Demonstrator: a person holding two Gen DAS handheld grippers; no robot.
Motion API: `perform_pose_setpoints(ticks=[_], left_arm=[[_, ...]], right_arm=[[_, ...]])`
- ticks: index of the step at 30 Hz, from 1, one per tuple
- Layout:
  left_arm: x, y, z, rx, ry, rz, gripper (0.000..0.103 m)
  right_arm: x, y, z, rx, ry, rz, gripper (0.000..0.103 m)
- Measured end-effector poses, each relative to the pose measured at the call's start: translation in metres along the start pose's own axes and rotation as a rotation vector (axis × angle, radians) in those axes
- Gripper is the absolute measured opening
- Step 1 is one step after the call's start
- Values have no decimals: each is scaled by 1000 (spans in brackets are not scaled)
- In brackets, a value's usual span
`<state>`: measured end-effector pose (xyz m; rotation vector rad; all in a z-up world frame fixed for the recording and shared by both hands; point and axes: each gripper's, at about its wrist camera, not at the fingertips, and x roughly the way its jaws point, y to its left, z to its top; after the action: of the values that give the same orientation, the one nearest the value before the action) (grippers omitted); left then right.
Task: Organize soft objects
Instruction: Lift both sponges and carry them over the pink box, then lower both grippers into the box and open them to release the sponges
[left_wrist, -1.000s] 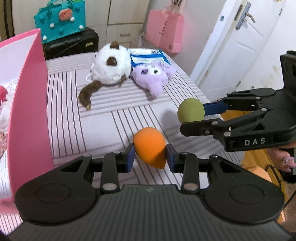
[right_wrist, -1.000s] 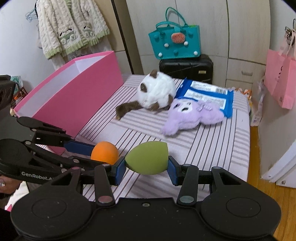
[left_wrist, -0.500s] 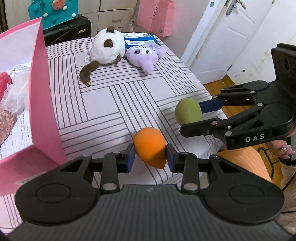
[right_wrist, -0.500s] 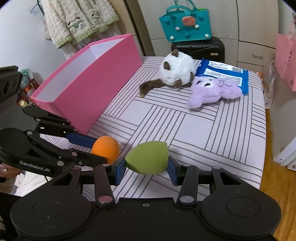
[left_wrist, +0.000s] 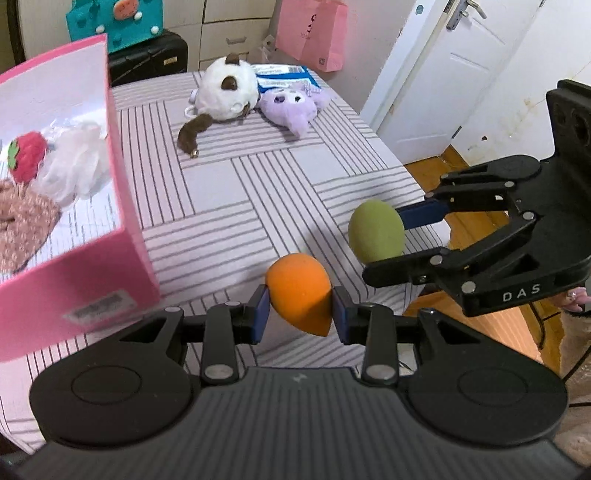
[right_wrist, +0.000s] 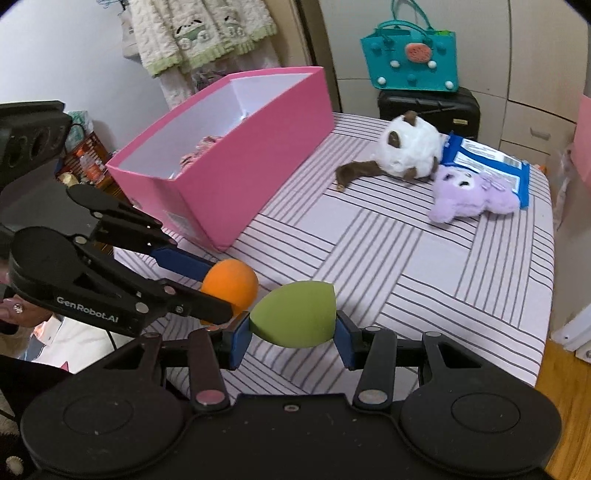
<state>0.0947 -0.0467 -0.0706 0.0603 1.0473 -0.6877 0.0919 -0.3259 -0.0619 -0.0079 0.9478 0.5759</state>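
My left gripper (left_wrist: 300, 316) is shut on an orange egg-shaped sponge (left_wrist: 297, 291), held above the table's near edge. My right gripper (right_wrist: 292, 330) is shut on a green egg-shaped sponge (right_wrist: 293, 322), just right of the left one; the green sponge also shows in the left wrist view (left_wrist: 375, 230) and the orange one in the right wrist view (right_wrist: 231, 282). A pink box (right_wrist: 236, 173) stands at the left with several soft items inside, among them a red strawberry plush (left_wrist: 26, 155). A white-brown plush (left_wrist: 225, 90) and a purple plush (left_wrist: 291, 105) lie at the far end.
The table has a striped cloth (left_wrist: 229, 199). A blue packet (right_wrist: 487, 162) lies behind the plush toys. A black suitcase (right_wrist: 428, 107) with a teal bag (right_wrist: 410, 59) stands beyond the table. A pink bag (left_wrist: 314, 33) and a white door (left_wrist: 443, 74) are at the right.
Both grippers have risen and pulled back with their sponges, so the table looks farther and the inside of the pink box has come into view. Both stay shut.
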Motion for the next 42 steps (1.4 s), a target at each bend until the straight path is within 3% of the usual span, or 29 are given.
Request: perform_pose_setpoints(ticks=[9,15,20,28,32,37,42], left_arm=[[-33,21,-18,-32,1,34,35],[-77,28,-35,-73,-88,32,35],[-107,35,-33,-72,-170,63,35],[-135,62,-18,-53,-264,124,35],[-135,95,-11,-128,-328,73,35],[-122,132,5,-200,-348,91,35],[-103,164,29,-233,-307,132,35]], right_arm=[[0,18,3,-15,33,45,53],[-1,21,5,51,69,193,53],[-2,37,18,7,55,216,53],[-4,61,52,-117,-30,214,53],[1,61,69,-149,-76,228,53],[16,44,94,-103,-150,295,53],[27,39,121,-123,-221,277,53]])
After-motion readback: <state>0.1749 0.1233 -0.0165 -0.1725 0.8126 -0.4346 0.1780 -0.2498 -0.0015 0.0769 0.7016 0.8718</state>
